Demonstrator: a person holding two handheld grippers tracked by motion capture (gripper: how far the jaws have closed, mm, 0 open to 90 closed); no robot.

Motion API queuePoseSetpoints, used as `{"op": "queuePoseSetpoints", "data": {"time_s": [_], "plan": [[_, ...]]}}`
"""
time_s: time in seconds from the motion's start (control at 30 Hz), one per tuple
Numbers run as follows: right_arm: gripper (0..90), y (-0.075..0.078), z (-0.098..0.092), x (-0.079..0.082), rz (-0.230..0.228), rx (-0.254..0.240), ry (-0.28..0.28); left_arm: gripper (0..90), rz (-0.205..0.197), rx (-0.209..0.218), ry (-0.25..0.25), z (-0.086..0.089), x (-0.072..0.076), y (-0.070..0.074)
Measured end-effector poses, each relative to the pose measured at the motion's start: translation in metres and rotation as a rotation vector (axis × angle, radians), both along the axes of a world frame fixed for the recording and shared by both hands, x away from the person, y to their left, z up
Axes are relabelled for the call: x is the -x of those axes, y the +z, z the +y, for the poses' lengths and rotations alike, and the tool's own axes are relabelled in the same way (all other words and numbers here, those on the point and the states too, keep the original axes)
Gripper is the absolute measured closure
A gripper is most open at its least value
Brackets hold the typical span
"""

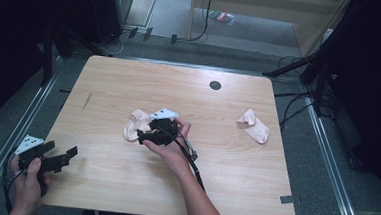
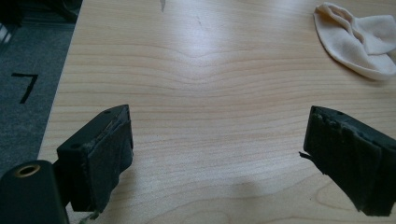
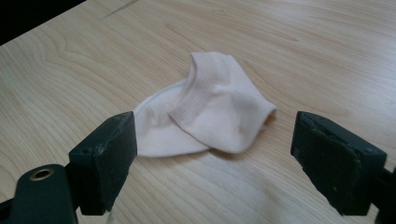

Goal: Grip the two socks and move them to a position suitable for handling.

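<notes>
Under the high camera lies a pale wooden table [image 1: 130,84] on grey carpet, with two small socks on it. Your right gripper [image 1: 145,135] is at the middle of the table, just beside the pale pink short sock with a ribbed cuff [image 3: 210,109], which lies loosely folded on the wood. In the right gripper view the two black jaws stand wide apart, with the sock ahead of them and between their lines, but the pads do not touch the cloth. So I judge that you are in the approach step, before any grasp. The next move asks you to bring the jaws lower and forward until one layer or the folded edge is between the pads, and then to close. Your left gripper [image 1: 60,159] waits near the left front corner of the table, its jaws also wide and with nothing in them. A second pale pink sock [image 1: 253,125] lies well apart, toward the right edge.
</notes>
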State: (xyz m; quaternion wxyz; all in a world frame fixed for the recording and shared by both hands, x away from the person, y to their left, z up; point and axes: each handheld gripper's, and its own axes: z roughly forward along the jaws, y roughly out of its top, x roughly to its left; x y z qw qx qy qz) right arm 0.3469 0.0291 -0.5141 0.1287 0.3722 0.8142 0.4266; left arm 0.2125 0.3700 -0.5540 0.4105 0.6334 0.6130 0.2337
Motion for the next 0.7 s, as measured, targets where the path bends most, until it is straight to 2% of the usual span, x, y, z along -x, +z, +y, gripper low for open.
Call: {"op": "queuePoseSetpoints", "data": {"time_s": [0.2, 0.3, 0.47, 0.57, 0.6, 0.7], "plan": [[14.7, -0.005, 0.014, -0.005, 0.005, 0.013, 0.016, 8.6, 0.004, 0.0, -0.003, 0.0, 0.0, 0.0], [14.9, -0.01, 0.025, -0.013, 0.009, 0.031, 0.021, 8.6, 0.004, 0.0, -0.004, 0.0, 0.0, 0.0], [16.0, -0.016, 0.039, -0.022, 0.032, 0.022, 0.043, 8.6, 0.003, 0.002, -0.002, 0.0, 0.0, 0.0], [17.0, -0.022, 0.047, -0.029, 0.044, 0.042, 0.034, 8.6, 0.002, 0.005, -0.004, 0.001, 0.0, 0.0], [17.9, -0.029, 0.052, -0.032, 0.057, 0.08, 0.029, 8.6, 0.002, 0.007, -0.005, 0.001, 0.0, 0.0], [20.2, -0.033, 0.054, -0.033, 0.034, 0.106, 0.022, 8.6, 0.003, 0.006, -0.007, 0.001, -0.001, 0.0]]}}
